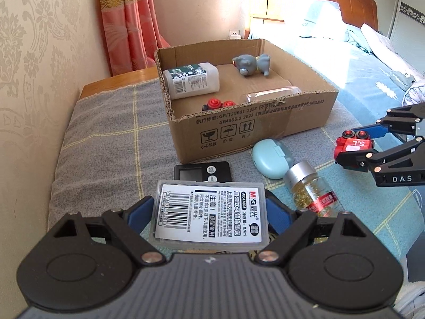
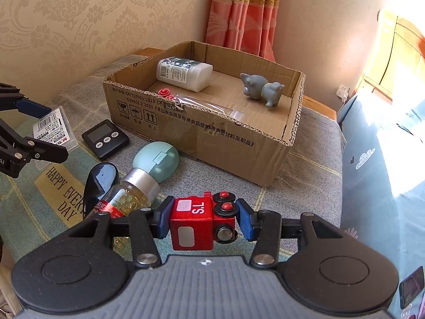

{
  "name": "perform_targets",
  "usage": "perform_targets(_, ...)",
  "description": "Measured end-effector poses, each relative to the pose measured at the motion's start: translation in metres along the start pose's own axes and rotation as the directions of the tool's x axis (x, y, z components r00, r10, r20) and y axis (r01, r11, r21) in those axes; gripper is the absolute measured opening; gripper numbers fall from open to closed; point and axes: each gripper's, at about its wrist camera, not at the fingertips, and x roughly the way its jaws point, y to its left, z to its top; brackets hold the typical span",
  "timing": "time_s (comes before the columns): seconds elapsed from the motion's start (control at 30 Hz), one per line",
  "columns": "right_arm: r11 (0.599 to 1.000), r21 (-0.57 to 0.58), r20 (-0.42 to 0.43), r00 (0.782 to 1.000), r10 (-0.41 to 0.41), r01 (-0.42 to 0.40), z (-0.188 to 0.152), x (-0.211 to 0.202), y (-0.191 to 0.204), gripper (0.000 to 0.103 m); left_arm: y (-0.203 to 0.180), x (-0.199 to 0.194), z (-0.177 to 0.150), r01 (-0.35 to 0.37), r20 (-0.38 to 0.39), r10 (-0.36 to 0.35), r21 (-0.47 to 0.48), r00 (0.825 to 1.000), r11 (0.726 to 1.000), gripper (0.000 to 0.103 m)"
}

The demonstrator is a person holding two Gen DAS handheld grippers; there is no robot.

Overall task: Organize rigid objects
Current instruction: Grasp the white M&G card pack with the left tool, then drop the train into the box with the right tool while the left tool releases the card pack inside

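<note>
My left gripper [image 1: 209, 212] is shut on a clear plastic box with a barcode label [image 1: 209, 214], lifted off the cloth; the box [image 2: 54, 130] shows at the left of the right wrist view too. My right gripper [image 2: 203, 219] is shut on a red toy train car [image 2: 198, 220] with black wheels, also seen at the right of the left wrist view [image 1: 354, 146]. Ahead stands an open cardboard box [image 1: 239, 127] holding a white bottle [image 1: 191, 79], a grey toy animal [image 1: 251, 65], red wheels [image 1: 217, 103] and a clear tube [image 1: 271, 94].
On the checked cloth in front of the cardboard box lie a black timer [image 2: 105, 138], a pale blue oval case [image 2: 156, 160], a capsule bottle with a silver cap [image 2: 127, 196] and a glossy black object [image 2: 101, 180]. A bed [image 1: 372, 61] lies to the right, a wall to the left.
</note>
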Motion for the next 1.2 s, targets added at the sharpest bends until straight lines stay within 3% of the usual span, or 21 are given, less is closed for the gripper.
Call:
perform_targets(0.3,1.0,0.005,0.121,0.993,-0.012,0.011,0.05,-0.024,-0.025,0.054,-0.002,-0.01,0.029,0.001,0.061,-0.001,0.009,0.998,1.0,0.089)
perform_targets(0.63,0.994,0.107,0.133,0.99,-0.054,0.04,0.113,0.029,-0.06,0.055,-0.002,-0.004,0.069,-0.026,0.132,0.02,0.039,0.991,0.999,0.089)
perform_targets(0.67,0.992,0.118,0.134,0.99,-0.05,0.034,0.116,0.034,-0.062,0.059,-0.003,-0.002,0.072,-0.025,0.133,0.019,0.043,0.991,0.999,0.089)
perform_targets(0.73,0.991,0.127,0.124,0.991,-0.051,0.035,0.119,0.041,-0.064,0.087,-0.004,0.001,0.078,-0.027,0.135,0.019,0.054,0.991,0.998,0.089)
perform_targets(0.8,0.99,0.14,0.13,0.99,-0.052,0.033,0.115,0.041,-0.064,0.099,-0.006,0.004,0.083,-0.025,0.134,0.017,0.064,0.991,0.998,0.089)
perform_targets(1.2,0.979,0.193,0.095,0.992,-0.088,0.068,0.069,0.006,-0.05,0.103,-0.017,0.033,0.131,0.009,0.107,-0.02,0.103,0.994,0.995,0.089)
